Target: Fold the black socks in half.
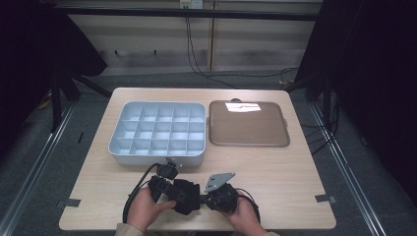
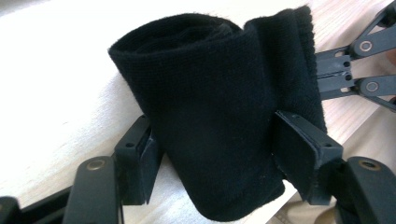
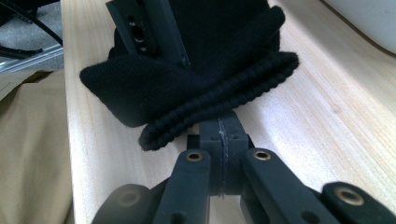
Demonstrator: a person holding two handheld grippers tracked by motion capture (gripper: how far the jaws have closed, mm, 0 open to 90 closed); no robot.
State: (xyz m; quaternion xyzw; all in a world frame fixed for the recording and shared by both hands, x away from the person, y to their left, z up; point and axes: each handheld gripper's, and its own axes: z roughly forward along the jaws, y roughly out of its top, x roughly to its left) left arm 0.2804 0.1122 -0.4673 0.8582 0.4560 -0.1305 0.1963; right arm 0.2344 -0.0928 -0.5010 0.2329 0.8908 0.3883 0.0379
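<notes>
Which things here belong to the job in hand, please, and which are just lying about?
In use: sock, left gripper, right gripper.
Lying about: divided box, brown tray.

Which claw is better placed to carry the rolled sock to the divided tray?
Left, probably: the left claw clamps the rolled black knit sock around its middle, nearer the pale grey divided plastic tray.

Left gripper [image 1: 169,189] jaws clamped wide, right gripper [image 1: 209,199] jaws shut tight
</notes>
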